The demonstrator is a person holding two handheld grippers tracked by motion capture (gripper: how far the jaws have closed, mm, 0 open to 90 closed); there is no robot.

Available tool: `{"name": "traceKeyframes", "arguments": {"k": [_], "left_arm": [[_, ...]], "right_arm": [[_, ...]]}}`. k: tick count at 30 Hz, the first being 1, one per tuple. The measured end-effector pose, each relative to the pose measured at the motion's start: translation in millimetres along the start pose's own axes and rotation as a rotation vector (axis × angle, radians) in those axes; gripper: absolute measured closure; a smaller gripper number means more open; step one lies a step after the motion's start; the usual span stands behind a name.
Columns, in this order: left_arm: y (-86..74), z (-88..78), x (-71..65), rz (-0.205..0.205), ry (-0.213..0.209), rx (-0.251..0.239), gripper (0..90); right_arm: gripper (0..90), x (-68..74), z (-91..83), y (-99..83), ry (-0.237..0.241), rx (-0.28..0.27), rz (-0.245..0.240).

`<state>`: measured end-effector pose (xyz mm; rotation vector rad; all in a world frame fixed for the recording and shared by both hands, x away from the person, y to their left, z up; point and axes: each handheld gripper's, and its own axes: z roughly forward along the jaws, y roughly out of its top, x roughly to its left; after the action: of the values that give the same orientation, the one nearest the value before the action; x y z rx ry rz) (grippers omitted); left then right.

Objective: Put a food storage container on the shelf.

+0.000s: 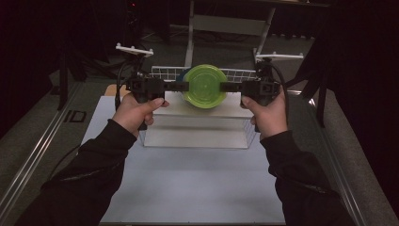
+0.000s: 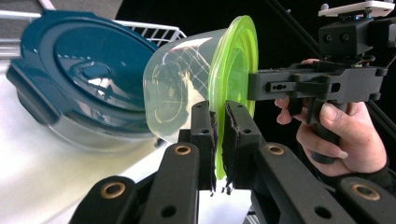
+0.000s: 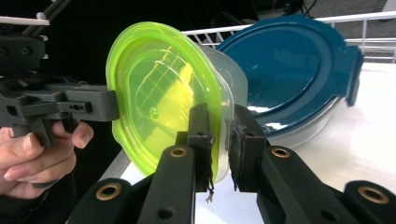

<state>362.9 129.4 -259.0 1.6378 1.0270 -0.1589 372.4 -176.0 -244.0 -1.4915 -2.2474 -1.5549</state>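
The green-lidded container (image 1: 205, 86) hides most of the blue-lidded container (image 1: 181, 86) in the high view.

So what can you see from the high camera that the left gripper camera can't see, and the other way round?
High view alone: both sleeves, the white table and the wire rack edge behind the tub.
Left gripper view alone: the blue-lidded container up close, leaning on the rack, and the left gripper pads pinching the green lid's rim.
Both: the green-lidded tub held on its side, and the right gripper clamped on its opposite rim.
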Motion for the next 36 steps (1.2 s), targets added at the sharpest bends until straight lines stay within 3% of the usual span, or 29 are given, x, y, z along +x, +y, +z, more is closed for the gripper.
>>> {"name": "traceKeyframes", "arguments": {"k": [9, 15, 20, 28, 34, 36], "left_arm": [[10.1, 10.1, 12.9, -0.03, -0.008, -0.006, 82.8], [15.2, 14.4, 23.0, -0.066, -0.005, -0.047, 81.0], [18.6, 19.5, 25.9, -0.063, 0.019, -0.057, 76.3], [19.9, 26.4, 29.8, -0.072, 0.061, -0.082, 66.6], [23.1, 30.3, 31.6, -0.067, 0.077, -0.094, 58.9], [23.4, 29.8, 32.9, -0.083, 0.064, -0.115, 56.5]], "right_arm": [[79.9, -10.1, 8.3, 14.0, -0.025, 0.011, 0.037], [78.7, -12.3, 13.6, 21.7, -0.029, 0.022, 0.063], [72.9, -14.7, 17.6, 29.5, -0.049, 0.035, 0.079], [69.2, -22.8, 24.4, 35.4, -0.036, 0.018, 0.127], [65.1, -22.9, 27.9, 40.0, -0.041, 0.02, 0.129], [63.3, -21.5, 28.4, 40.7, -0.051, 0.019, 0.117]]}}
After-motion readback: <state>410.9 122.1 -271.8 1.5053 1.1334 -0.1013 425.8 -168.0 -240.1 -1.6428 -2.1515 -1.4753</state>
